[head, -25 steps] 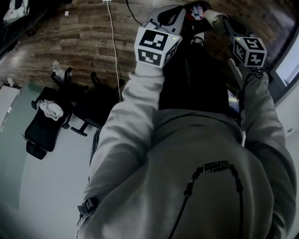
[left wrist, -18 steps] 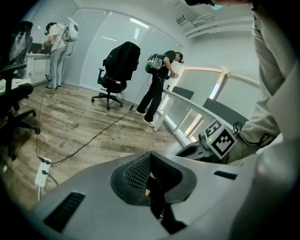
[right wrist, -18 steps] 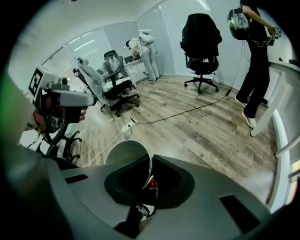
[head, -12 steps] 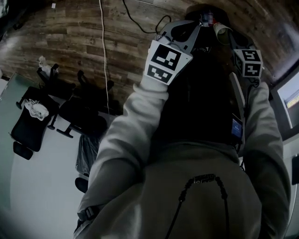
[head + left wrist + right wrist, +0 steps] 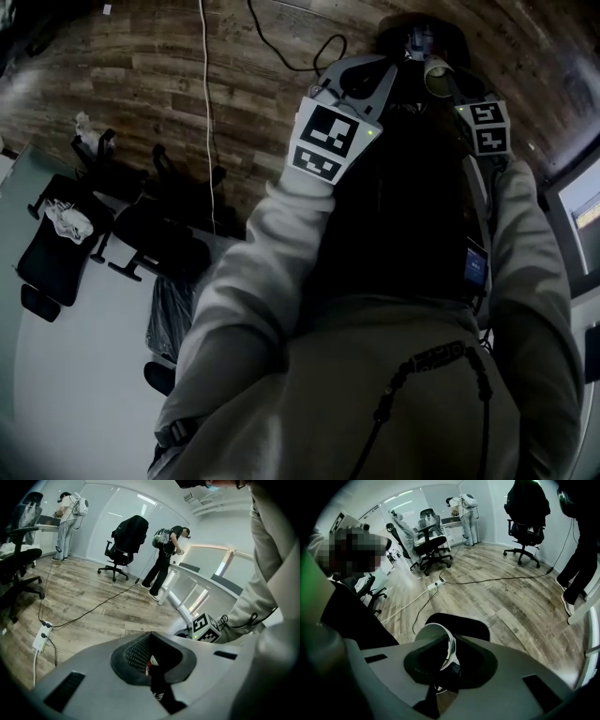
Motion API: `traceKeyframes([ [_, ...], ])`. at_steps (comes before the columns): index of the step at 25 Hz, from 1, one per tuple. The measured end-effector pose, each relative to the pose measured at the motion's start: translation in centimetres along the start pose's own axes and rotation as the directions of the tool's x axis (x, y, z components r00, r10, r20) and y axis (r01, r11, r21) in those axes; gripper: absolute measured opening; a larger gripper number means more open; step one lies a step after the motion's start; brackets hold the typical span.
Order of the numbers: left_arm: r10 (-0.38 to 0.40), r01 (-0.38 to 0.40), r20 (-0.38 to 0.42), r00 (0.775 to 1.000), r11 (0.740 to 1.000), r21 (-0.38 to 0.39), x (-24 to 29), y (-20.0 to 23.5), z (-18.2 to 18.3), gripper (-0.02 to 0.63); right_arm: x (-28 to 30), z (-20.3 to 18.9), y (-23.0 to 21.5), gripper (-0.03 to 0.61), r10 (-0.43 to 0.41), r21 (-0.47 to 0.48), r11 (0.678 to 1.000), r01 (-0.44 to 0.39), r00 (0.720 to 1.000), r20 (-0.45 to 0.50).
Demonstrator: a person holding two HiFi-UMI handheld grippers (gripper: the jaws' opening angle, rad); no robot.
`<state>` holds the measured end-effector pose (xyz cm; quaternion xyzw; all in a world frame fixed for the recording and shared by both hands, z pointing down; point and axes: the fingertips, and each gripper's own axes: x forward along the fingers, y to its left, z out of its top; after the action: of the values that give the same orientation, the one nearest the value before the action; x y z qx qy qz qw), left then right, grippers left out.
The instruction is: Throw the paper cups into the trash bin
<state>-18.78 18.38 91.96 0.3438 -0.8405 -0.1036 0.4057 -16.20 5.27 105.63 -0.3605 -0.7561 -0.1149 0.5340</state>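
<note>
My right gripper (image 5: 448,671), jaws nearly together, pinches the paper cup (image 5: 431,631) by its rim just above the trash bin (image 5: 474,625), so I should centre it over the bin before releasing.

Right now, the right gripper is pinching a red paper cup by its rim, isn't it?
Not quite. The paper cup is white, not red. The rest holds: the right gripper view shows the right gripper pinching it by its rim.
</note>
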Motion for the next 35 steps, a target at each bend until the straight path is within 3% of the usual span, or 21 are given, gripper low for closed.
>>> traceKeyframes([
  [1, 0.002, -0.002, 0.006, 1.000, 1.000, -0.001, 0.0, 0.0, 0.2, 0.002, -0.2, 0.1, 0.1, 0.046, 0.009, 0.008, 1.000, -0.009, 1.000, 0.009],
  [3, 0.001, 0.000, 0.016, 1.000, 1.000, -0.002, 0.0, -0.2, 0.6, 0.002, -0.5, 0.2, 0.0, 0.158, 0.027, 0.041, 0.999, -0.028, 0.999, 0.026],
  [4, -0.002, 0.002, 0.019, 1.000, 1.000, -0.003, 0.1, -0.3, 0.7, 0.003, -0.7, 0.1, -0.2, 0.171, 0.030, 0.062, 0.998, -0.031, 0.999, 0.031],
  [12, -0.008, 0.008, 0.004, 1.000, 1.000, -0.011, 0.3, -1.6, -0.9, 0.003, -1.5, -0.1, -0.4, 0.184, 0.016, 0.096, 0.995, -0.023, 0.998, 0.066],
  [18, -0.016, 0.015, -0.016, 1.000, 0.999, -0.031, -1.4, -3.4, 0.1, 0.003, -5.3, 1.7, -0.3, 0.183, -0.025, 0.148, 0.989, 0.013, 0.997, 0.078],
  [20, -0.001, 0.001, -0.020, 1.000, 1.000, -0.027, -2.3, -3.9, 1.4, 0.003, -7.6, 3.2, -0.4, 0.173, -0.032, 0.157, 0.987, 0.016, 0.995, 0.097],
  [25, 0.011, -0.011, -0.021, 1.000, 1.000, 0.000, -6.1, -6.7, 6.3, 0.003, -15.0, 7.7, -0.8, 0.029, -0.042, 0.178, 0.984, 0.014, 0.987, 0.153],
  [29, 0.029, -0.029, -0.004, 1.000, 0.999, 0.017, -10.4, -8.6, 11.0, 0.003, -21.8, 12.6, 1.6, 0.020, 0.014, 0.178, 0.982, -0.057, 0.973, 0.231],
  [35, 0.048, -0.050, 0.042, 0.998, 0.998, 0.042, -16.5, -11.5, 16.5, 0.003, -30.0, 17.2, 3.5, 0.020, -0.003, 0.176, 0.983, -0.053, 0.953, 0.303],
])
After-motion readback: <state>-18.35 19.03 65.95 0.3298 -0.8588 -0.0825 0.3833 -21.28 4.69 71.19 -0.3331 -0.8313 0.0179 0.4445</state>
